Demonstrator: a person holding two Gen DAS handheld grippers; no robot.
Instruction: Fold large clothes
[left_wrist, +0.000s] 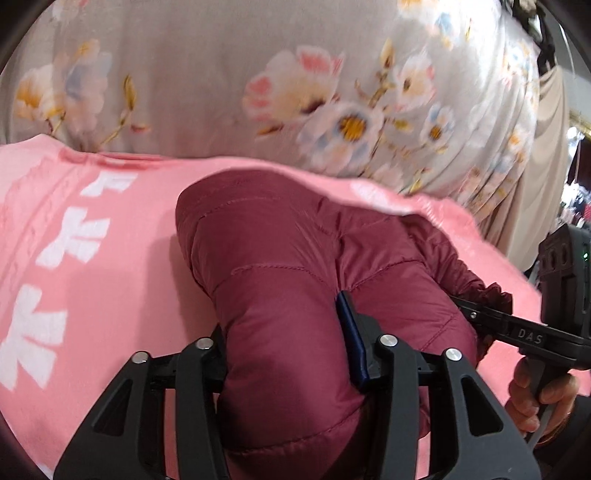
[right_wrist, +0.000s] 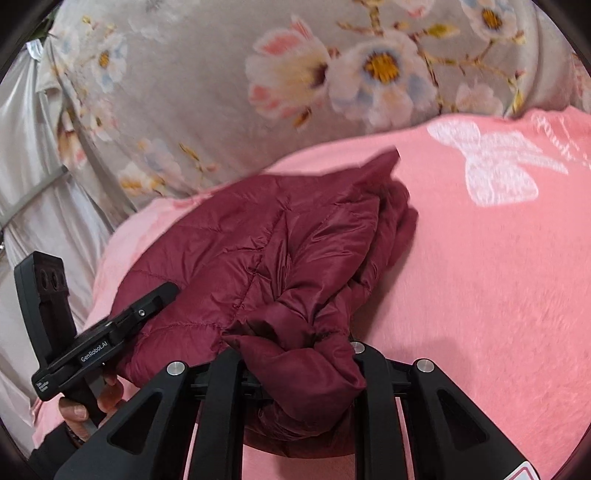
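Observation:
A maroon quilted jacket (left_wrist: 277, 240) lies bunched on a pink blanket (left_wrist: 92, 295). My left gripper (left_wrist: 284, 325) is shut on a thick puffy fold of it; the blue pad (left_wrist: 351, 332) presses the fold's right side, and the left fingertip is hidden behind the cloth. In the right wrist view my right gripper (right_wrist: 295, 350) is shut on a crumpled bunch of the jacket (right_wrist: 277, 240). Each gripper shows in the other's view: the right one (left_wrist: 467, 306) at the jacket's gathered elastic edge, the left one (right_wrist: 155, 299) at the jacket's left side.
The pink blanket (right_wrist: 480, 295) carries white bow prints and lies on a grey floral bedsheet (left_wrist: 221, 74) that fills the far side. Pale fabric hangs off the bed's edge (right_wrist: 37, 203). A hand (left_wrist: 535, 398) grips each gripper's handle.

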